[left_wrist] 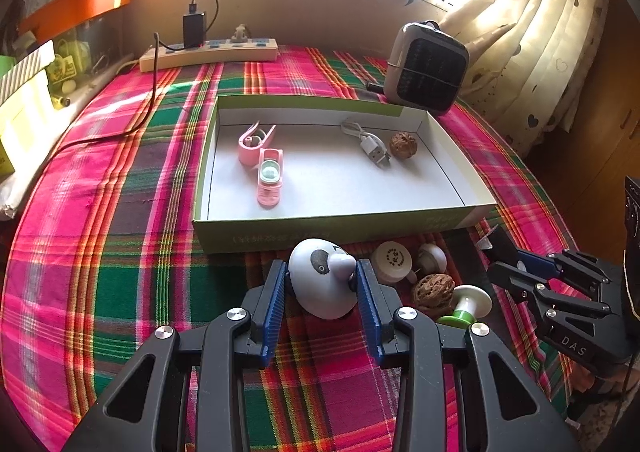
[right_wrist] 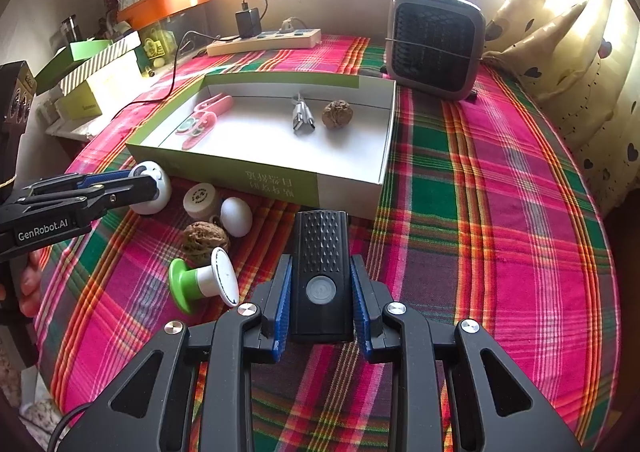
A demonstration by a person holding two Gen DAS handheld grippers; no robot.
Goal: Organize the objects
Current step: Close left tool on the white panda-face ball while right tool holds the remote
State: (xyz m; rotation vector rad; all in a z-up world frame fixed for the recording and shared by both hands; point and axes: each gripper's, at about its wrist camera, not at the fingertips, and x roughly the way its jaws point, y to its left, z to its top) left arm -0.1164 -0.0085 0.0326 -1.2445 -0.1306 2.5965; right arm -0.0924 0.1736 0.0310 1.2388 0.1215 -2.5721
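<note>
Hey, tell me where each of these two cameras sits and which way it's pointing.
Left wrist: behind the left gripper, facing the window; fingers clamp a white rounded panda-face toy; the right gripper shows at its right.
Right wrist: behind the right gripper, same heading; it grips a black rectangular device; the left gripper and some of the person's fingers show at left.
Shared: the shallow green-and-white cardboard box, grey square fan, plaid tablecloth.

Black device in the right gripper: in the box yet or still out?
Out. The black device sits clamped in the right gripper over the tablecloth, short of the box near wall.
</note>
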